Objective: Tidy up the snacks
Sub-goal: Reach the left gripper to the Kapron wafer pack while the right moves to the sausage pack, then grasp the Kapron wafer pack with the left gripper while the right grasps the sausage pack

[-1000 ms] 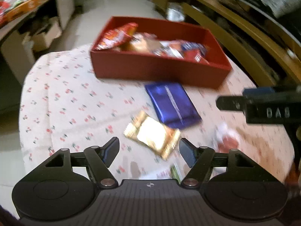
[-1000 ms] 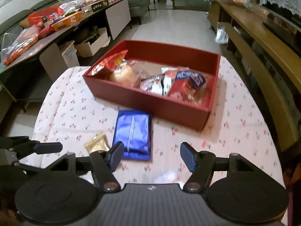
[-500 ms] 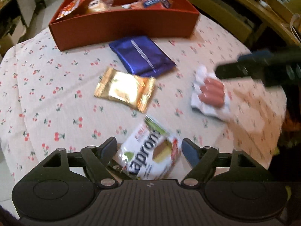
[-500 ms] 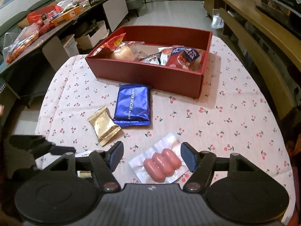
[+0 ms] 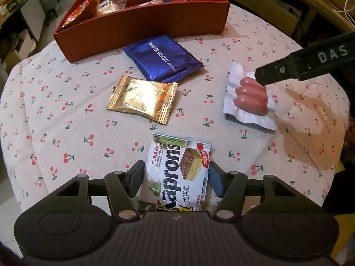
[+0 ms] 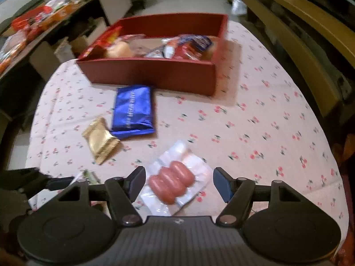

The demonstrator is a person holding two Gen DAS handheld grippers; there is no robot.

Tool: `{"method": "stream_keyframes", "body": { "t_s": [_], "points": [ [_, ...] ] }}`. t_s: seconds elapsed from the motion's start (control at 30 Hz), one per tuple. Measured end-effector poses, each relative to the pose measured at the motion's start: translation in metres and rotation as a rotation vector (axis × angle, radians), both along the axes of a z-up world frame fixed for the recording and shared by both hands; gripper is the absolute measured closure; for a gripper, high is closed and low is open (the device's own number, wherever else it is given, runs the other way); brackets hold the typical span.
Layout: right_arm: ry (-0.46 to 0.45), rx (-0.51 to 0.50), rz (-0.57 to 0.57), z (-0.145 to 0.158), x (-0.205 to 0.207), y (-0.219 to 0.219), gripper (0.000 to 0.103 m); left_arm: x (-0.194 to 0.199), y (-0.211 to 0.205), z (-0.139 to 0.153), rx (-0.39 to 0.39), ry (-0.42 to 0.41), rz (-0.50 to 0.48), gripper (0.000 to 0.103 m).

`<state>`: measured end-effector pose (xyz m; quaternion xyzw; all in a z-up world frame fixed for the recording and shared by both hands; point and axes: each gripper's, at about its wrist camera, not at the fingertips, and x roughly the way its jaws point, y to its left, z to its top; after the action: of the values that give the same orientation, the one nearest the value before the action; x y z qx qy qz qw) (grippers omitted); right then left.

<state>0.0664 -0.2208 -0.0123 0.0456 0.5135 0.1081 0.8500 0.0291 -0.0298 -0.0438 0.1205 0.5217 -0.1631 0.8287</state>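
Observation:
A white Kaprons wafer pack (image 5: 177,173) lies on the cherry-print tablecloth between the fingers of my open left gripper (image 5: 176,178). A clear pack of three sausages (image 6: 172,182) lies between the fingers of my open right gripper (image 6: 179,182); it also shows in the left wrist view (image 5: 249,98), with the right gripper's finger over it. A gold packet (image 5: 142,98) and a blue wafer biscuit pack (image 5: 163,58) lie further in. A red box (image 5: 142,25) holding several snacks stands at the far side of the table.
The round table's edge (image 5: 341,133) curves close on the right. A wooden bench (image 6: 299,40) runs along the right side. A cluttered side table (image 6: 33,22) with snack bags stands at the far left, with cardboard boxes below it.
Both grippers have pulled back and dropped towards the near part of the table. The Kaprons pack now sits between the left fingers and the sausage pack between the right fingers.

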Motion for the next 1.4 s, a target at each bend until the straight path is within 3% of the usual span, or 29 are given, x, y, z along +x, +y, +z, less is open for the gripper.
{"method": "stream_keyframes", "body": {
  "t_s": [0.37, 0.7, 0.77, 0.8, 0.87, 1.4],
  "points": [
    [0.144, 0.114, -0.044, -0.029, 0.014, 0.013, 0.018, -0.004, 0.011, 0.009, -0.063, -0.01, 0.051, 0.037],
    [0.117, 0.009, -0.039, -0.036, 0.026, 0.028, 0.007, -0.002, 0.011, 0.005, -0.092, 0.021, 0.051, 0.037],
    [0.098, -0.022, 0.001, -0.036, 0.026, 0.034, 0.012, -0.003, 0.01, 0.005, -0.089, 0.02, 0.044, 0.037],
    [0.087, -0.045, 0.019, -0.035, 0.025, 0.035, 0.022, -0.003, 0.01, 0.005, -0.088, 0.019, 0.041, 0.037],
    [0.074, -0.047, 0.053, -0.031, 0.023, 0.035, 0.027, -0.003, 0.011, 0.006, -0.089, 0.017, 0.041, 0.037],
    [0.023, -0.025, 0.091, -0.018, 0.009, 0.03, 0.031, 0.002, 0.017, 0.013, -0.114, -0.008, 0.075, 0.037]
  ]
}}
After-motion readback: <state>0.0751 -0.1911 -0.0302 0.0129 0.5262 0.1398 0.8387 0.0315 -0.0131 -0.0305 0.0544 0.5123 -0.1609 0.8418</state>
